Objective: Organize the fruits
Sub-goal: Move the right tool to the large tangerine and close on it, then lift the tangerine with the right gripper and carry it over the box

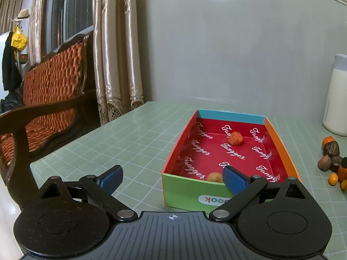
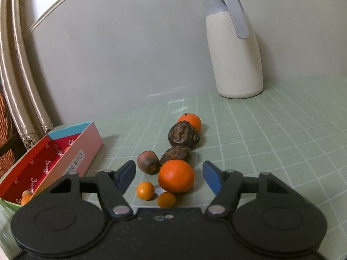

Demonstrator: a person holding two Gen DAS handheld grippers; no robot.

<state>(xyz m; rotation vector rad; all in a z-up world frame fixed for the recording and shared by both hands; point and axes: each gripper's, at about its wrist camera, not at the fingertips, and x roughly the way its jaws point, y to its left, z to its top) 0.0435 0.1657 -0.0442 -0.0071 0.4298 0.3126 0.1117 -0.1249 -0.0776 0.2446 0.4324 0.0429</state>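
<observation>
A colourful cardboard box [image 1: 284, 149] with a red inside stands on the green grid mat; it also shows in the right wrist view [image 2: 86, 149]. It holds two small brownish fruits [image 1: 235, 138] [image 1: 214, 176]. My left gripper [image 1: 172, 178] is open and empty just before the box's near wall. A pile of fruit lies right of the box: a large orange [image 2: 176, 176], a second orange [image 2: 190, 121], two small kumquats [image 2: 145, 190] [image 2: 166, 199] and three dark brown fruits [image 2: 183, 134] [image 2: 175, 154] [image 2: 148, 162]. My right gripper [image 2: 169, 178] is open, its fingers either side of the large orange.
A white flask with a grey lid [image 2: 235, 49] stands at the back right against the grey wall. A wooden wicker bench [image 1: 49, 99] and curtains [image 1: 115, 49] lie beyond the table's left edge.
</observation>
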